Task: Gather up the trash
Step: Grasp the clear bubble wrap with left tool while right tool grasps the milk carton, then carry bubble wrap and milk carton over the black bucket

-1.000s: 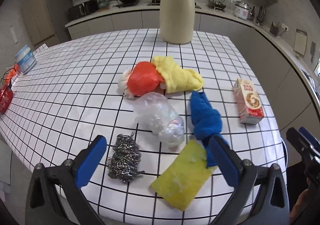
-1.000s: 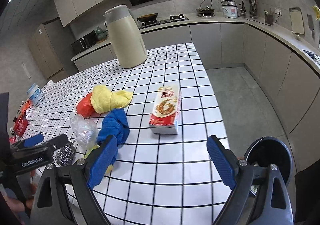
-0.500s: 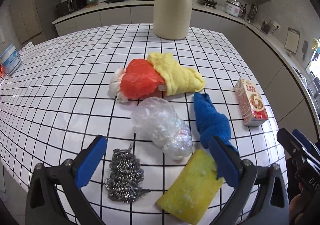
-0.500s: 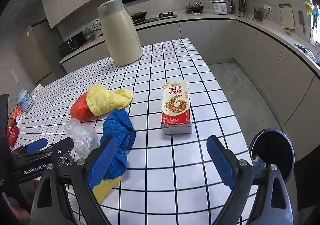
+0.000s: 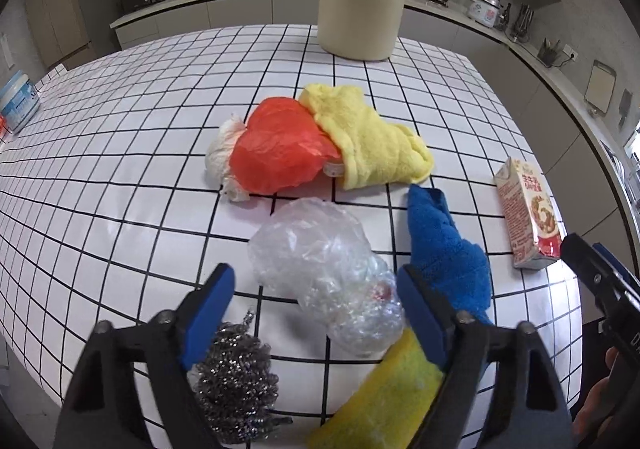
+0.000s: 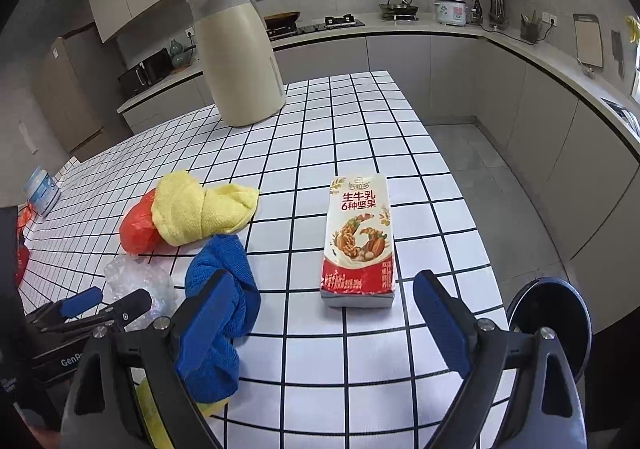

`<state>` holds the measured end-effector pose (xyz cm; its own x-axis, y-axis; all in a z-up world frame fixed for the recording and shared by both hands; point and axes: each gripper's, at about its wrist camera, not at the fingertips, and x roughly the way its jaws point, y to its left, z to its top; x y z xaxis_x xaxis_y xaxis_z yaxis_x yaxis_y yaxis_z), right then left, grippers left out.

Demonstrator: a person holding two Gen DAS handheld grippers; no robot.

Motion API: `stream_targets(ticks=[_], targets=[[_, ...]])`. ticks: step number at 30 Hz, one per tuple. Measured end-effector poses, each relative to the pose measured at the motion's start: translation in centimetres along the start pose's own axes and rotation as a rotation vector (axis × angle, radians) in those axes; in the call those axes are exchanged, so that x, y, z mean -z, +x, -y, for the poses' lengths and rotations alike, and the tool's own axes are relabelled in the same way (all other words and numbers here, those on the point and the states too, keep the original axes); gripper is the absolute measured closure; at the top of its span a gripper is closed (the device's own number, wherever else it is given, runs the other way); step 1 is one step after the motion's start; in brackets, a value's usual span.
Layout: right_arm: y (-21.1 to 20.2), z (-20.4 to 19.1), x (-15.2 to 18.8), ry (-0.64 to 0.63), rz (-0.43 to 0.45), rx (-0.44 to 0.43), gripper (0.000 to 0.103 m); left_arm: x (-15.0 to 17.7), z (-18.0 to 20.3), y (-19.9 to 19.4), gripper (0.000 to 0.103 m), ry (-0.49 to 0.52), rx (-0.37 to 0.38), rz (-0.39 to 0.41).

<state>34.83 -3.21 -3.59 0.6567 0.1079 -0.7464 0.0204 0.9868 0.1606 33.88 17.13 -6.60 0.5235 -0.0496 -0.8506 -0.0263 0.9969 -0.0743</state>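
We have two targets lined up. Left gripper (image 5: 314, 295): jaws have just been narrowing and now bracket the clear plastic wrap (image 5: 320, 269), which sits between and just ahead of the tips; we can't see the pads pressing it yet, so nothing is held. Steel scrubber (image 5: 236, 377) lies under the left jaw, yellow sponge (image 5: 384, 397) under the right jaw.

Right gripper (image 6: 320, 313): jaws wide, nothing in them. Milk carton (image 6: 358, 243) lies flat on the checked table (image 6: 360, 121) just ahead, slightly right of centre between the jaws, long axis running away from them, so they span its short width. We judge this hand the nearer one for it. Black bin (image 6: 548, 325) sits beside the right jaw, off the table edge.

Carton reads "生牛乳 6种坚果". The left gripper's body shows "GenR…", cut off.
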Motion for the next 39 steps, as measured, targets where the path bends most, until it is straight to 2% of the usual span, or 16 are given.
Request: stream_targets(ticks=[3,6,15,21,24,26,27,29,32,34,39], targets=[[0.9,0.3,-0.2,0.009,-0.013,0.004,0.01,0.1,0.0,0.5,0.036,-0.012,0.029,-0.008],[1.5,0.4,-0.2,0.009,-0.022,0.01,0.01,-0.1,0.2,0.8,0.053,-0.012,0.055,0.001],[3.6,1.1,-1.0,0.021,-0.05,0.029,0.01,-1.5,-0.4,1.2,0.063,-0.057,0.102,0.034],[5.4,1.9,-1.6,0.039,-0.076,0.034,0.01,-1.9,-0.2,1.8,0.063,-0.041,0.079,0.038],[6.2,2.2,-1.8,0.041,-0.084,0.037,0.01,-2.1,0.0,2.1,0.053,-0.033,0.057,0.029],[6.8,2.3,-1.8,0.042,-0.094,0.034,0.011,-2.1,0.1,2.6,0.04,-0.034,0.044,0.01],[7.0,2.3,-1.8,0.041,-0.096,0.033,0.012,-2.0,0.0,2.9,0.039,-0.04,0.051,0.003],[7.3,2.4,-1.8,0.038,-0.1,0.033,0.026,-1.8,-0.2,3.1,0.039,-0.058,0.07,0.001],[7.8,2.6,-1.7,0.037,-0.123,0.03,0.044,-1.7,-0.1,3.3,0.047,-0.064,0.095,-0.007],[7.8,2.6,-1.6,0.028,-0.117,0.035,0.047,-1.7,0.0,3.1,0.054,-0.064,0.101,-0.005],[7.4,2.8,-1.5,0.033,-0.1,0.017,0.051,-1.6,0.0,2.4,0.057,-0.072,0.114,0.011]])
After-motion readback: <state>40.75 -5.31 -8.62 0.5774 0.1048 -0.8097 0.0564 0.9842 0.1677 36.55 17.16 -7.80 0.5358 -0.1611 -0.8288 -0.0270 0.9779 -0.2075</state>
